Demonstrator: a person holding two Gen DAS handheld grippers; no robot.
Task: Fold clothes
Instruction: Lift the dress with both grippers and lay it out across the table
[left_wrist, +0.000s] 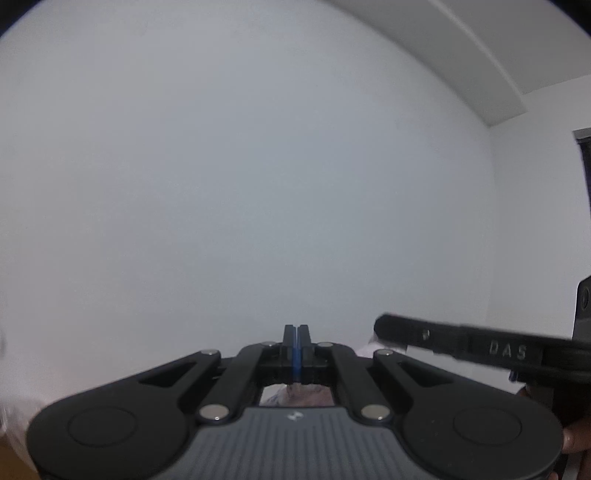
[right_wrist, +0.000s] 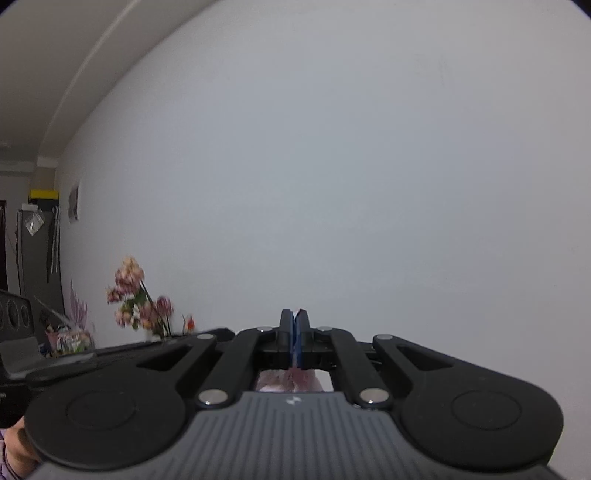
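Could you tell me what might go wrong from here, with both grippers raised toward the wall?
The right gripper pinches only a sliver of pinkish cloth, so it may slip free. Both cameras face the wall, hiding the hanging garment. The flowers stand near the swing.

I'm in a home: a flower bouquet (right_wrist: 138, 301) left of my right gripper (right_wrist: 294, 332), against a plain wall (right_wrist: 332, 166).

Count: 2 grippers, left gripper (left_wrist: 296, 328) and right gripper (right_wrist: 294, 314), each w/ 2 fingers pressed together. 1 pinkish garment (right_wrist: 286, 382), a bit pinched in each, seen under the jaws at 6 o'clock. 1 flower bunch (right_wrist: 138, 304) at 9 o'clock in right view, 1 white wall (right_wrist: 332, 166).
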